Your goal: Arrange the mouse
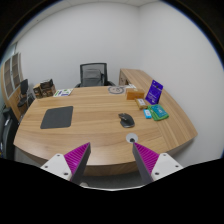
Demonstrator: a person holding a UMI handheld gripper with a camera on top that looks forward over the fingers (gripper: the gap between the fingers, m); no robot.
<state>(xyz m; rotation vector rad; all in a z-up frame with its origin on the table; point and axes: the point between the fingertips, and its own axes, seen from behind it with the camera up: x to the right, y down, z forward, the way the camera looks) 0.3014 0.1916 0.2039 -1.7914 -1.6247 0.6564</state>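
Observation:
A dark mouse (126, 120) lies on the wooden desk (95, 135), to the right of a dark grey mouse mat (57, 117) and apart from it. My gripper (112, 157) hovers above the desk's near edge, well short of the mouse. Its two fingers, with magenta pads (76, 157), stand wide apart with nothing between them. The mouse sits beyond the right finger (148, 159), slightly to its left.
A black office chair (93, 74) stands behind the desk. At the right are a purple box (155, 92), small teal and white items (153, 113) and an orange thing (138, 103). Papers (63, 92) lie at the back left, near boxes (43, 89) and another chair (22, 92).

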